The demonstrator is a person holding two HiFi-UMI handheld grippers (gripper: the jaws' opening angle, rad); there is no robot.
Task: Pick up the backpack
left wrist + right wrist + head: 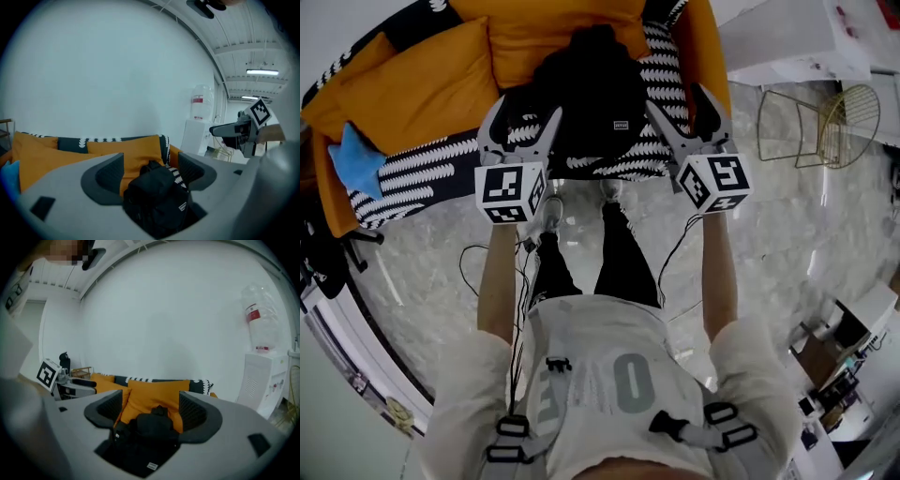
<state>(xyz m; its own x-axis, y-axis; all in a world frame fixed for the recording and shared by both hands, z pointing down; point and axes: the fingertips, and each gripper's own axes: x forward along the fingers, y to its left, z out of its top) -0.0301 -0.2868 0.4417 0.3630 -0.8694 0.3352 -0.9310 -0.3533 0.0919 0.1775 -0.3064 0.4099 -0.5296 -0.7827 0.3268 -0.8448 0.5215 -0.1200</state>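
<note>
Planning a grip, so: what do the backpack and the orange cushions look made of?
Backpack: probably woven synthetic fabric, matte black; it slumps softly and shows no shine. Orange cushion: likely plain woven cloth, matte; soft folds and a puffed shape.

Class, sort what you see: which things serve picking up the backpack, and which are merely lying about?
For the job: backpack; left hand-held gripper; right hand-held gripper.
Lying about: orange cushion; blue cushion; wire chair; water dispenser.
</note>
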